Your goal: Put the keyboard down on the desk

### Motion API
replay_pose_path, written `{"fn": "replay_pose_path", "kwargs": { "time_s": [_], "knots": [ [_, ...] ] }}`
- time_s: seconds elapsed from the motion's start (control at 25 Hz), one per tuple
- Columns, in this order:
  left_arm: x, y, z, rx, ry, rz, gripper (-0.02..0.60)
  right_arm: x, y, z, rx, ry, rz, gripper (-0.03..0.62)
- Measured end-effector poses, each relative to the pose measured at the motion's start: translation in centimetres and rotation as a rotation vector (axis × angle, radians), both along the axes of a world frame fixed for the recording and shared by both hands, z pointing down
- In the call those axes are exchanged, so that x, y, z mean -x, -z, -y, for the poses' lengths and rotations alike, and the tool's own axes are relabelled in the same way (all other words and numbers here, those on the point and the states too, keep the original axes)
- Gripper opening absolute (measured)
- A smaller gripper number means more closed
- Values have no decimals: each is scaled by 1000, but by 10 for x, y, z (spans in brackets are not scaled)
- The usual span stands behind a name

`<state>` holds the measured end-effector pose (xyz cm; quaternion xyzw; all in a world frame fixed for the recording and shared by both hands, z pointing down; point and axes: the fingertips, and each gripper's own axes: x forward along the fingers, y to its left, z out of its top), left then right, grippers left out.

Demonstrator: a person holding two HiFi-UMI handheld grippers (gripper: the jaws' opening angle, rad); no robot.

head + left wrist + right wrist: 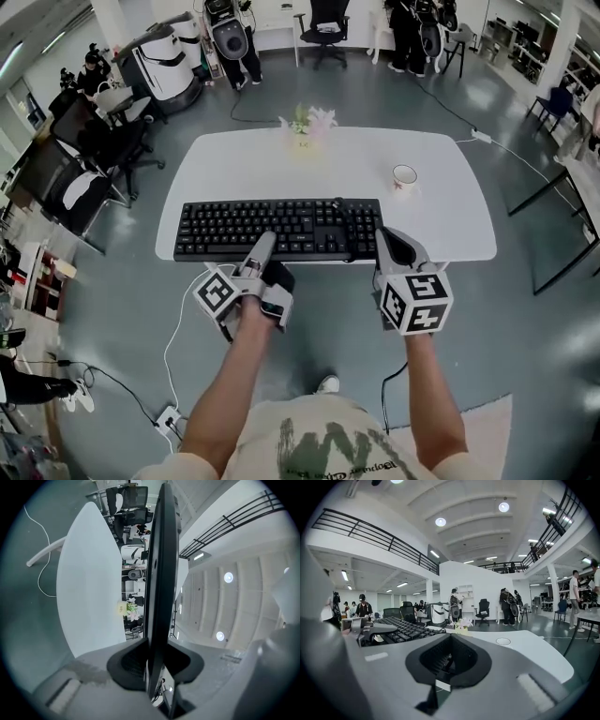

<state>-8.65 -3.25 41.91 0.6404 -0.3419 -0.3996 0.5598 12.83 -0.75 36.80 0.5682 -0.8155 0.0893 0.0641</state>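
Keyboard [278, 228] is stretching along the desk's [441, 220] near edge, with a cup [404, 176] and flowers [307, 122] sitting behind it. The left gripper's [262, 246] fingers are clamping its front edge, while the right gripper's [392, 248] fingers are pressing together, empty, beside its right end.

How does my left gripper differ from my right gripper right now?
The left gripper is clamped on the front edge of the black keyboard; the right gripper holds nothing, its jaws together. The left gripper is rolled onto its side; the right gripper sits level beside the keyboard's right end. Both are grey with marker cubes.
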Motion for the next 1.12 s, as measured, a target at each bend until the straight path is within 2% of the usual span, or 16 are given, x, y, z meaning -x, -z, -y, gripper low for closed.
{"fn": "replay_pose_path", "kwargs": {
  "time_s": [0.36,0.76,1.12],
  "knots": [
    [0,-16,12,1,27,-8,86,2,-13,16,-4,31,-3,-2],
    [-8,-26,94,23,-3,-38,86,-4,-20,89,23,-2,-25,0],
    [11,-38,190,51,-61,-39,86,19,-18,182,42,-51,-42,-1]
  ]
}}
